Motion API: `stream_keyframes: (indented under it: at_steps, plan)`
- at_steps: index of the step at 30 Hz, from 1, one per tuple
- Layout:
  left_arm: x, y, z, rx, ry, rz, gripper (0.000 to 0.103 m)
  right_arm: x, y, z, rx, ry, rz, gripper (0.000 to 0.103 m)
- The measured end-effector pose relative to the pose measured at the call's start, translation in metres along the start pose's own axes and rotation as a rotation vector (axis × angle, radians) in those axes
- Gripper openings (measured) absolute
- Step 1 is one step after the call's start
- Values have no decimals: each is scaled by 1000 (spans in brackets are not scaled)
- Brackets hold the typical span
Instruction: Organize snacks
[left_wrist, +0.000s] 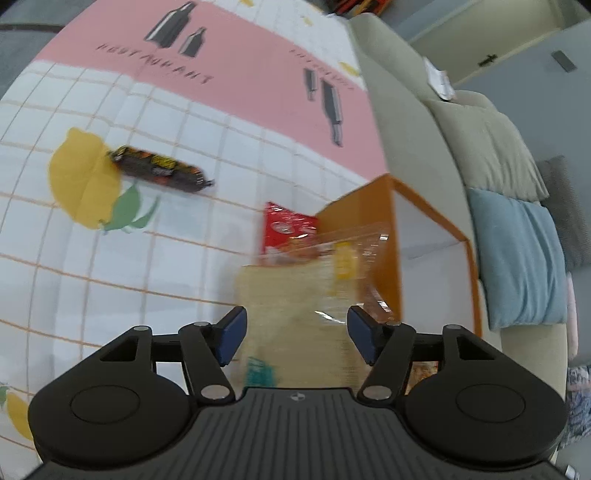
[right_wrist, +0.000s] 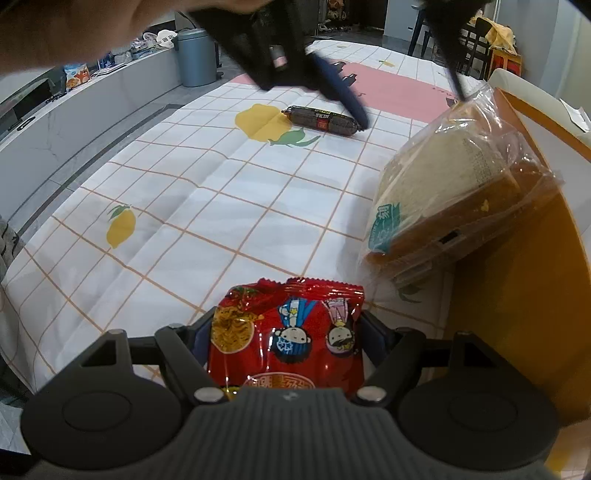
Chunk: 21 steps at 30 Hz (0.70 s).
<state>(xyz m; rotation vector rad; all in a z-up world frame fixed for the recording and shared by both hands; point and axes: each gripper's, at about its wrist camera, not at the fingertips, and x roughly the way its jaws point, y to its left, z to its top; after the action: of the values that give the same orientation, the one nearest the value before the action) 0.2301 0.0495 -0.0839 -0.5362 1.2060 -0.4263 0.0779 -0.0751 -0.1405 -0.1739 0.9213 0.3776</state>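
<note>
Left wrist view shows your left tongs (left_wrist: 294, 334) spread wide, the bagged bread (left_wrist: 295, 295) loose between them, leaning against the orange box (left_wrist: 388, 229). Your right tongs (right_wrist: 286, 341) clamp the red noodle packet (right_wrist: 284, 336) over the counter (right_wrist: 184, 206). Bread looks soft and crushable, its wrap slippery; pinch the bag's top gently.

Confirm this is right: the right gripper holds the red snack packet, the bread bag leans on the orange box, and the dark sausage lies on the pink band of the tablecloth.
One detail is wrong. The right wrist view shows the dark sausage lying on the white checked part of the tablecloth, one end beside a yellow lemon print, not on the pink band. The right gripper does hold the red snack packet, and the bread bag does lean on the orange box.
</note>
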Motion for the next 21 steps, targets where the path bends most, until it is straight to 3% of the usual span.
stream_keyframes:
  at_steps: [6, 11, 17, 21]
  plan:
    - [-5, -11, 2, 5, -5, -40, 81, 1, -1, 1, 7, 8, 5, 75]
    - [11, -46, 8, 91, 13, 86, 81, 1, -2, 2, 5, 10, 8, 76]
    - [23, -61, 4, 151, 45, 123, 82, 1, -3, 1, 3, 7, 10, 76]
    - [32, -57, 5, 130, 80, 139, 87, 1, -3, 1, 3, 10, 11, 76]
